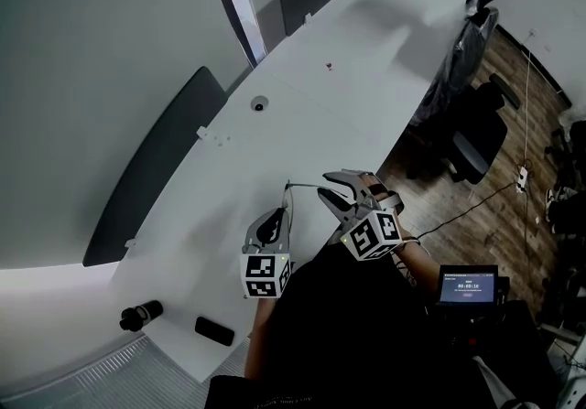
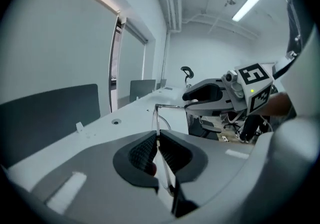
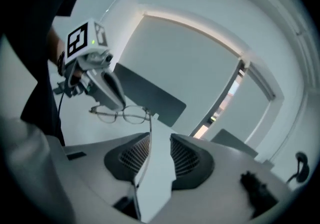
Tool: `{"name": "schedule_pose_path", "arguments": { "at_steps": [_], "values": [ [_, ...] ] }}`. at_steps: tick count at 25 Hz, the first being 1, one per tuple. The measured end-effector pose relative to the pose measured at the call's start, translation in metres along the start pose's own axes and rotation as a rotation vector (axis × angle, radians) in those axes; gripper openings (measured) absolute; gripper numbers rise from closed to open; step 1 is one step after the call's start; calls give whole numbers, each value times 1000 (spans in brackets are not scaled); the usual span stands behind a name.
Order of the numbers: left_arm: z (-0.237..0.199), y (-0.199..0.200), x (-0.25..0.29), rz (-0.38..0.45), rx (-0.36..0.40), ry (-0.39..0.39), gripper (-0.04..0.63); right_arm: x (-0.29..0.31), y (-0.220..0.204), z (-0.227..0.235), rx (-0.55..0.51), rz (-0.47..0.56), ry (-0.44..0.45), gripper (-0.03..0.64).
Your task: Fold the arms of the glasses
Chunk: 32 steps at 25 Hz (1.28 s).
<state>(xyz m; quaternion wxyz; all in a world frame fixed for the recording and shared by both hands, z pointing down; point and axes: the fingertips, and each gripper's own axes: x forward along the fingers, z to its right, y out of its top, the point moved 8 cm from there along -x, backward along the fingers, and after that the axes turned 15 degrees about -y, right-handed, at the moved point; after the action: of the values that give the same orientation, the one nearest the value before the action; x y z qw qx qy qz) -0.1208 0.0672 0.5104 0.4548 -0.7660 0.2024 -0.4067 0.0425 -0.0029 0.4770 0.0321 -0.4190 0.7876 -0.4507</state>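
Pinching glasses (image 3: 125,116): left hand-held gripper (image 2: 158,143)

Grey left tongs (image 2: 156,138), white table (image 2: 130,113), brown floor (image 1: 513,123)

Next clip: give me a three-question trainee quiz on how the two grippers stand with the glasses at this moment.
1. True or false: the right gripper is clamped tight on an arm of the glasses.
2. Which gripper actually grips the glasses? A) the left gripper B) the right gripper C) neither
3. Fill in: the glasses are held in the air above a long white ___.

Key
1. False: its jaws stand apart, and the arm runs loose between them.
2. A: its jaws are closed on the thin arm.
3. table
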Motion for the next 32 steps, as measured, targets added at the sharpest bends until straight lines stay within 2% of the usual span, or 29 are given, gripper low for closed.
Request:
{"name": "schedule_pose_path", "arguments": {
  "at_steps": [3,6,8,10,12,13,21,26,29,32],
  "values": [
    [-9,-7,1,27,-96,-6,28,-6,3,10,199,3,-47,137],
    [-17,-12,-3,59,-188,-8,28,-10,8,15,374,2,-31,137],
    [-23,-15,-5,124,-298,-29,28,-11,9,9,584,-4,37,135],
    [-26,-18,-9,207,-428,-58,28,-9,11,-6,796,-21,153,135],
    [-27,-19,-12,265,-516,-75,28,-3,10,-21,952,-50,242,135],
    [-27,-19,-11,278,-535,-78,28,3,8,-26,1002,-63,270,135],
    [-15,-16,-13,272,-522,-73,26,31,6,-46,1265,-103,435,121],
    [-14,-14,-10,269,-521,-79,26,38,1,-54,1320,-117,486,109],
    [-13,-15,-7,260,-522,-85,26,40,-2,-54,1338,-113,488,41],
    [-14,-14,-7,260,-525,-85,26,41,-5,-53,1386,-109,505,32]
  ]
}}
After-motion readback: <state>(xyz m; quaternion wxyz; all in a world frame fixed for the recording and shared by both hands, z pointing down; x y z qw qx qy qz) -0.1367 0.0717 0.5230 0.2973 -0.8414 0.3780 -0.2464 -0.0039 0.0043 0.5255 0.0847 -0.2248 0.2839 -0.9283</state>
